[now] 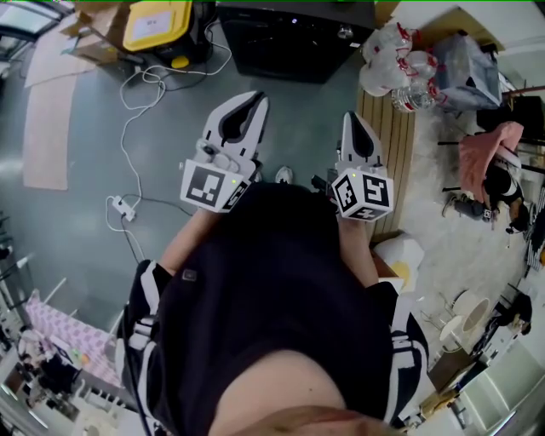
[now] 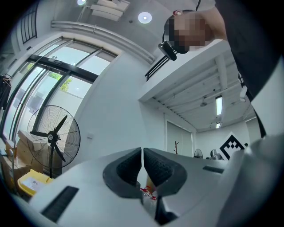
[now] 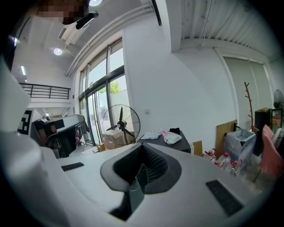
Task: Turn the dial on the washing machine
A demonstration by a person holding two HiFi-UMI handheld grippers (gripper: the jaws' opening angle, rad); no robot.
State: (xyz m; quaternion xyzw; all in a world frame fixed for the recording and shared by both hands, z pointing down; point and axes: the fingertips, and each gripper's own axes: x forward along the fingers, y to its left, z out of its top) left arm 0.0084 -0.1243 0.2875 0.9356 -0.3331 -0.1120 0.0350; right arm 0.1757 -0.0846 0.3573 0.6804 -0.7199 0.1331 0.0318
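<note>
The washing machine [image 1: 294, 38] is a dark box on the floor at the top of the head view, with a small round silvery knob [image 1: 344, 32] near its right corner. In the right gripper view the washing machine [image 3: 182, 142] stands far off, with cloths lying on top. My left gripper [image 1: 254, 102] is held out in front of the person's black shirt, its white jaws closed with nothing between them. My right gripper [image 1: 356, 121] is beside it, also shut and empty. Both are well short of the machine. The left gripper [image 2: 142, 153] points slightly upward at a white wall. The right gripper [image 3: 143, 148] points toward the machine.
A yellow case [image 1: 157, 21] and a white cable [image 1: 136, 98] with a power strip [image 1: 119, 207] lie left of the machine. Bagged bottles [image 1: 400, 64] and a wooden board [image 1: 393, 145] sit at the right. A pedestal fan [image 3: 120, 124] stands by the windows.
</note>
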